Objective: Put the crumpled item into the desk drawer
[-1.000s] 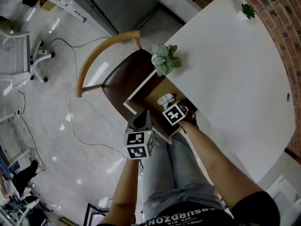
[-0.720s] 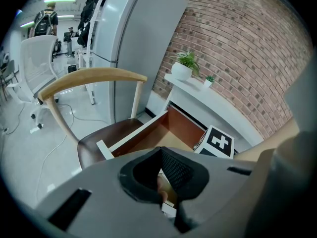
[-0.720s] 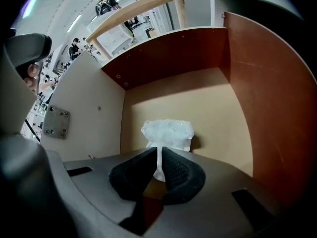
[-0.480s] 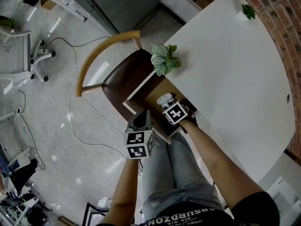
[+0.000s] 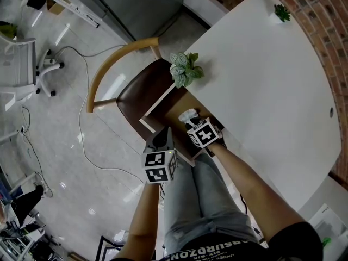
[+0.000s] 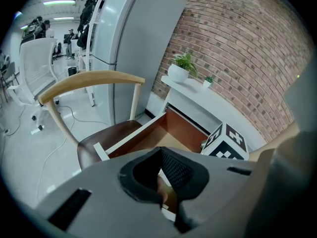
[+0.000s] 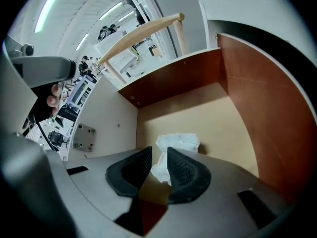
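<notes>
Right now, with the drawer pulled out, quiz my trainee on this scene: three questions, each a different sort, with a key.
1. True or false: the left gripper holds the crumpled white paper.
2. Where does the right gripper hang? A: over the open desk drawer. B: over the chair seat. C: over the floor cable.
3. Fill in: the potted plant stands on the white ____.

Key: 1 false, its jaws stand apart with nothing between them; the right gripper has the paper. 2 A. 3 desk.
</notes>
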Tool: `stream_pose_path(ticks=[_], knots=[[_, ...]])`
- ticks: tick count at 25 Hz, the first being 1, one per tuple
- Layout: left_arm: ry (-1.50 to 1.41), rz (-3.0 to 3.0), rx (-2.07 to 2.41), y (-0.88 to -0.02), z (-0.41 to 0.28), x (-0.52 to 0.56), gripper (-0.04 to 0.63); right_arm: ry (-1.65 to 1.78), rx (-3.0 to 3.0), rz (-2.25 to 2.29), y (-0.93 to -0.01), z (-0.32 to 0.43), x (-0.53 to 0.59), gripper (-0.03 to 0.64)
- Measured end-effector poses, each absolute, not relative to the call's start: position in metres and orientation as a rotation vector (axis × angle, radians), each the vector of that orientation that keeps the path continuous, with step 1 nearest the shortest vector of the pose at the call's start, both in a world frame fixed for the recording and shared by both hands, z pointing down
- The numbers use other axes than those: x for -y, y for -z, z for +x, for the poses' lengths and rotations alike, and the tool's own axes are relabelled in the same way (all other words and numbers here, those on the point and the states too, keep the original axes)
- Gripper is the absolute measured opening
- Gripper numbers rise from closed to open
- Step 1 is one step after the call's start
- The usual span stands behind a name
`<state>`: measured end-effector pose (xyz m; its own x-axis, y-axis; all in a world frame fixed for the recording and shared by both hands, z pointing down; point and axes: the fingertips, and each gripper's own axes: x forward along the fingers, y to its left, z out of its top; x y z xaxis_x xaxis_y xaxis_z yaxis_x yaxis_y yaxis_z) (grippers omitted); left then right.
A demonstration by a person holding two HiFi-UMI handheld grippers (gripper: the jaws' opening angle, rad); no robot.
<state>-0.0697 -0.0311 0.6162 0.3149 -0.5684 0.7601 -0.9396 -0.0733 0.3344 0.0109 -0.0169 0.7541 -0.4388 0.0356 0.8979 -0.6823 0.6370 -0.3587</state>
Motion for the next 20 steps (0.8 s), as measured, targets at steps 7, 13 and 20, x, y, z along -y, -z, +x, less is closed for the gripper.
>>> stream_pose_path(ticks=[7,13,20], knots=[[-0.538,1.743,1.373,-0.612,-0.065,0.032,0.005,-0.881,2.010,0.609,-0.716,0.000,0.028,0.064],[-0.527,1.742,1.384,-0.606,-0.061,0.031,0.005,-0.814,2.103,0.679,-0.683,-0.004,0.030,0.037],[-0.506,1.747,1.388,-0.598,-0.052,0.025,0.005,-0.808,2.158,0.768,-0.642,0.007,0.031,0.003]])
